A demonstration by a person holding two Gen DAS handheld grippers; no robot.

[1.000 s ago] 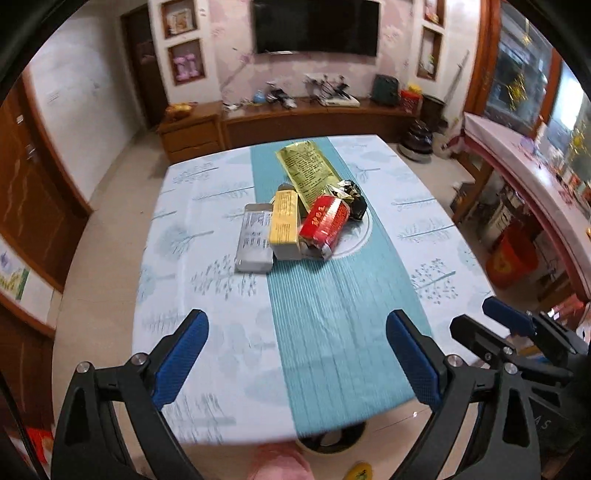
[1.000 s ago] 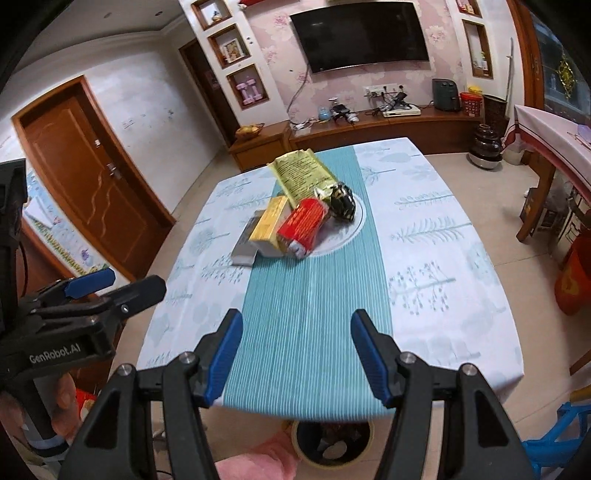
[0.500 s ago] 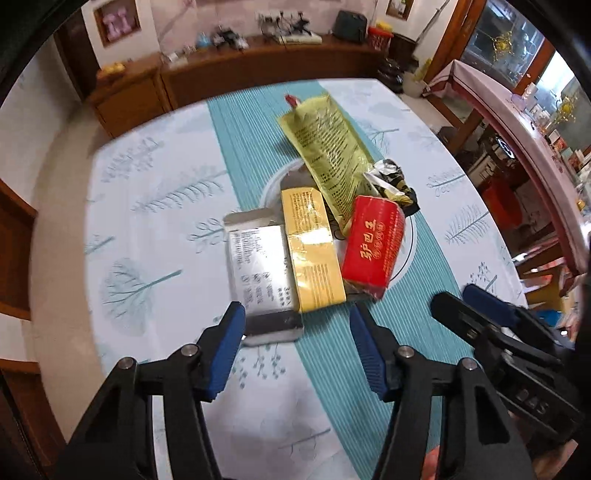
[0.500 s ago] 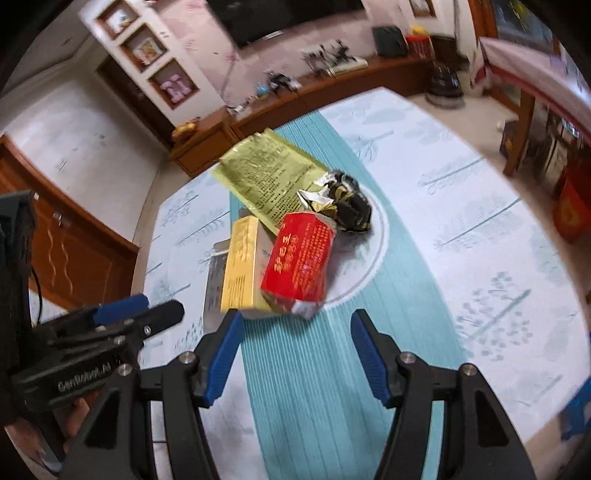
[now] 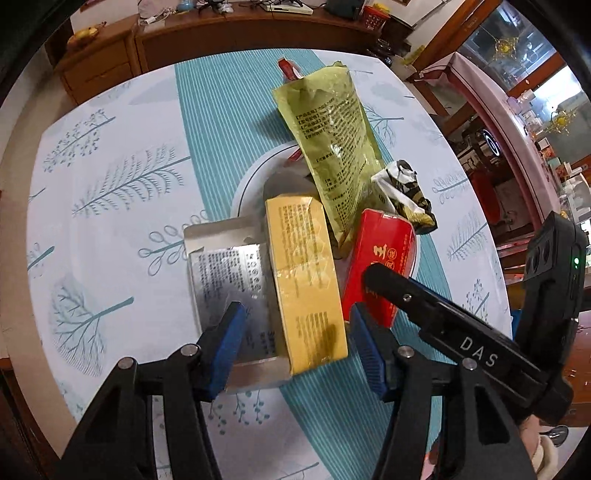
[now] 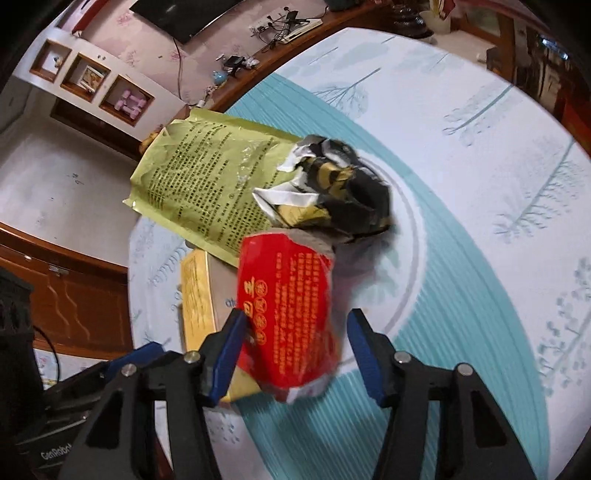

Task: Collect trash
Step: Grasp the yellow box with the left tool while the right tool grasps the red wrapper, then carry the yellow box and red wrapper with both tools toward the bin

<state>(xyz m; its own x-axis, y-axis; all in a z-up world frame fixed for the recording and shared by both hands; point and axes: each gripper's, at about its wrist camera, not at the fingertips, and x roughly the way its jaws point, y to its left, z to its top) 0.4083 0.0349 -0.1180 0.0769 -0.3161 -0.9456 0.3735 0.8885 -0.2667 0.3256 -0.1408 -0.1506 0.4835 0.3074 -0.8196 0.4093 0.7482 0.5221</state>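
A pile of trash lies on the table's teal runner: a silver box [image 5: 229, 280], a yellow box [image 5: 303, 273], a red packet [image 5: 380, 258], a yellow-green bag [image 5: 332, 136] and a crumpled black-and-yellow wrapper [image 5: 406, 192]. My left gripper [image 5: 295, 343] is open, its blue pads on either side of the near end of the yellow box and the silver box's right part. My right gripper [image 6: 295, 354] is open around the near end of the red packet [image 6: 291, 314]. The bag [image 6: 207, 184] and wrapper [image 6: 340, 188] lie beyond it.
The table [image 5: 110, 184] has a white tree-print cloth and a teal runner [image 6: 461, 332]. A wooden cabinet [image 5: 221, 33] stands along the far wall. A second table with a pink cloth [image 5: 517, 122] stands to the right. The right gripper's body [image 5: 461, 339] crosses the left view.
Both grippers have moved forward and down to the pile. The left one now straddles the yellow and silver boxes, the right one the red packet. Both stay open.
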